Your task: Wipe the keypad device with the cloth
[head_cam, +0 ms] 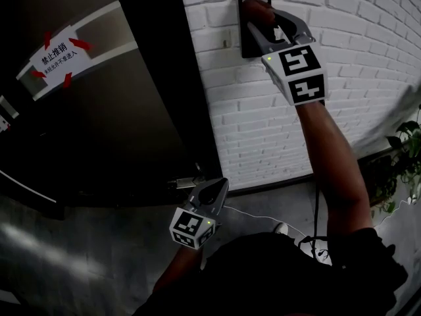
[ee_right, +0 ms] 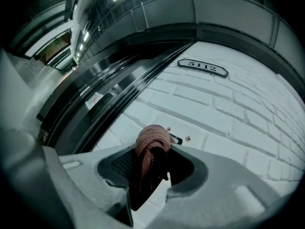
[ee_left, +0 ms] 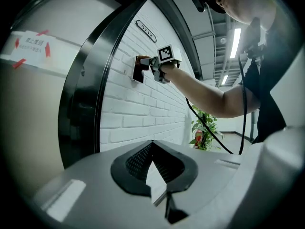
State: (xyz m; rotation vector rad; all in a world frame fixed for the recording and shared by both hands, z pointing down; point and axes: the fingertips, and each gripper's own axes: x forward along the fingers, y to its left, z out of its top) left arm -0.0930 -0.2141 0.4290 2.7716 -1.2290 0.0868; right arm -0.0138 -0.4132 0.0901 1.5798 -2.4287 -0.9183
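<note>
A black keypad device (head_cam: pixel 246 43) is fixed to the white brick wall (head_cam: pixel 368 58). My right gripper (head_cam: pixel 263 20) is raised to it, shut on a bunched reddish-brown cloth (head_cam: pixel 258 12) that presses against the device's upper part. In the right gripper view the cloth (ee_right: pixel 151 144) fills the jaws and hides nearly all of the device. The left gripper view shows the device (ee_left: pixel 137 73) with the cloth (ee_left: pixel 142 60) on it from afar. My left gripper (head_cam: pixel 216 189) hangs low by the door, shut and holding nothing.
A dark door (head_cam: pixel 118 124) with a taped paper notice (head_cam: pixel 56 56) stands left of the keypad, its handle (head_cam: pixel 183 183) close to my left gripper. A room number plate (ee_right: pixel 202 67) is above. A potted plant (head_cam: pixel 408 153) is at the right, and a cable (head_cam: pixel 263 217) crosses the floor.
</note>
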